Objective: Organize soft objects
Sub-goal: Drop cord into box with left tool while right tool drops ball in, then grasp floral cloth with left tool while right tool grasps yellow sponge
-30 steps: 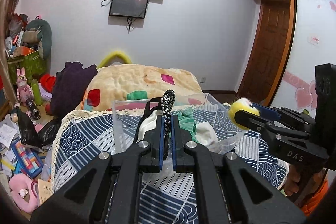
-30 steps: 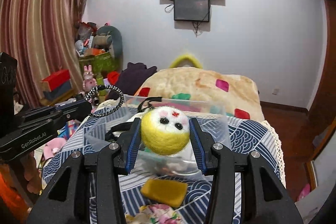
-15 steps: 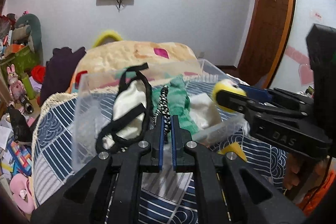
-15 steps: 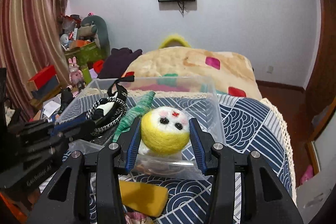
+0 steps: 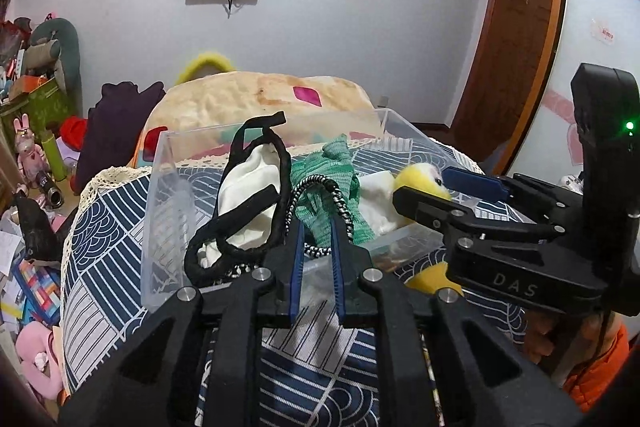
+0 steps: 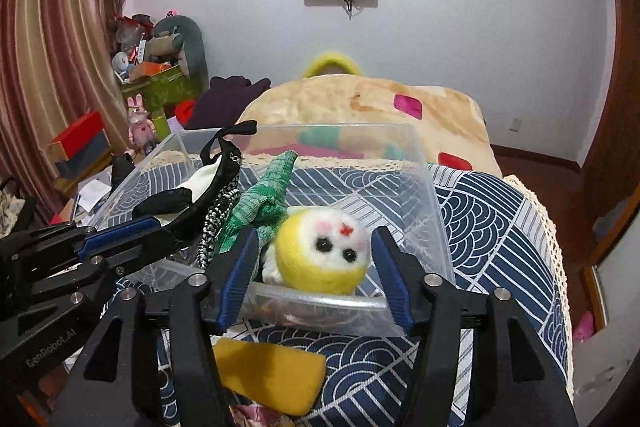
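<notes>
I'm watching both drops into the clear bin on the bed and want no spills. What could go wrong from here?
The right gripper is opening around the yellow plush ball, which sits just inside the clear bin's near wall; it might roll back out. The left gripper is opening too, with the black-and-white cord looped by its fingers; it may snag as the hand withdraws. The yellow sponge lies outside the bin.
</notes>
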Motion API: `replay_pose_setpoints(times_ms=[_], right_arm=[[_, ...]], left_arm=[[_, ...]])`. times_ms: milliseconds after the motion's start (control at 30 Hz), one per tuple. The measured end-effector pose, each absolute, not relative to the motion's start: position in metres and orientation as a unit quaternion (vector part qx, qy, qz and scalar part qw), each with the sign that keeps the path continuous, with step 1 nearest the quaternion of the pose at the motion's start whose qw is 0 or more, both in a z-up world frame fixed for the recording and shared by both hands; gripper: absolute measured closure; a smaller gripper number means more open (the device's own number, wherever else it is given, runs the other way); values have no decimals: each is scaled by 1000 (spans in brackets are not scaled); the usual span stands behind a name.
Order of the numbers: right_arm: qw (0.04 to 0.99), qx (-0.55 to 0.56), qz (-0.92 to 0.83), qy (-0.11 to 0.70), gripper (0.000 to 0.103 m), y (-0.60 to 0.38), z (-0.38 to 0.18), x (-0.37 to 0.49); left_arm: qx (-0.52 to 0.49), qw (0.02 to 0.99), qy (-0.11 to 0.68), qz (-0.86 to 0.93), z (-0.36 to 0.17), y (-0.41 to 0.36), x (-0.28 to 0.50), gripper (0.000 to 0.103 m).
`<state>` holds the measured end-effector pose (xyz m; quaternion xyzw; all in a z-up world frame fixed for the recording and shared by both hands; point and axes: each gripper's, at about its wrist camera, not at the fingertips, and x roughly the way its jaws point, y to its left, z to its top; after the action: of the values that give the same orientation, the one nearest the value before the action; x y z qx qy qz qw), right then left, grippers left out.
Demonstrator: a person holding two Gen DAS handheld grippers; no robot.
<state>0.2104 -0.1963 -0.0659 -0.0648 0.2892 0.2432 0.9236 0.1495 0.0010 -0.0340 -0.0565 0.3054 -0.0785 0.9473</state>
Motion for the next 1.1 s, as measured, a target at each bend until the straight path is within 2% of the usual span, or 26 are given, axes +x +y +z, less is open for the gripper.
replay_pose_setpoints(times_ms=[200, 433, 533, 733, 1100], right_arm=[[928, -65, 243, 276, 34, -205, -57, 201], [935, -72, 237, 254, 32, -218, -43, 183], [937, -72, 236, 246, 24, -225, -40, 176], [936, -72, 238, 250, 22, -231, -47, 164], [924, -83, 224, 299, 22, -244, -84, 154]], left_arm=[[-57, 950, 298, -75, -24, -1, 135, 72], [-59, 956, 279, -74, -10, -3, 115, 38], [-61, 955, 281, -72, -10, -5, 108, 27], [-65, 947, 304, -80, -25, -14, 99, 15], [-70, 918, 371, -124, -71, -45, 98, 14]])
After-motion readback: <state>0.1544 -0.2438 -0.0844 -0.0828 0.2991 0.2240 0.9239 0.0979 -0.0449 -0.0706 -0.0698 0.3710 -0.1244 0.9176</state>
